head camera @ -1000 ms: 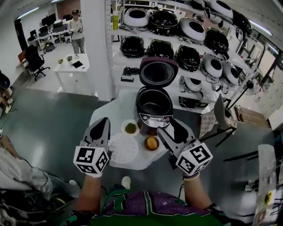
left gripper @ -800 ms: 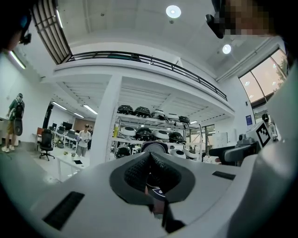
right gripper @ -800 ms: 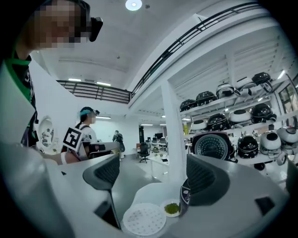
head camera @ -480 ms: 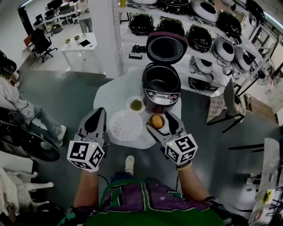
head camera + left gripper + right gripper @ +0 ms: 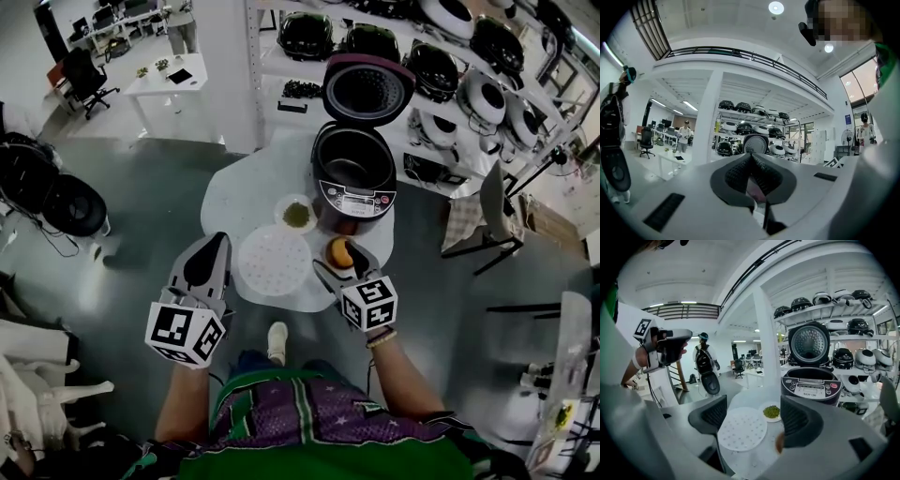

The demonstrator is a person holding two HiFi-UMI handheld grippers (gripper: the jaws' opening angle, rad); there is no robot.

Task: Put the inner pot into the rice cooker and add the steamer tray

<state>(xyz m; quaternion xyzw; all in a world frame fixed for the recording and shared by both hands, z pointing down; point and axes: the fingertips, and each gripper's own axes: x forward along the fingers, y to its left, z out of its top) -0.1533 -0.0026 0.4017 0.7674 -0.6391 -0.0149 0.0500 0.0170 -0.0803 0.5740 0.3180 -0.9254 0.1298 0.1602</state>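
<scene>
The black rice cooker stands at the table's far side with its lid up and the dark inner pot seated inside. Nearer me lies the white perforated steamer tray, flat on the white table. My right gripper is low over the table's front edge beside an orange-filled bowl. Its jaws have just been opening and stand open with nothing gripped. In the right gripper view the steamer tray and cooker show past the right gripper. My left gripper is shut and empty left of the tray, its pads together.
A small plate of green food sits between tray and cooker. Shelves of several rice cookers rise behind the table. A grey chair stands to the right, and a white desk at far left. My shoe is under the table's near edge.
Both grippers have come down, the right one much further, toward the orange bowl at the table's front. Its jaws stand wider than a second ago. The left stays shut.
</scene>
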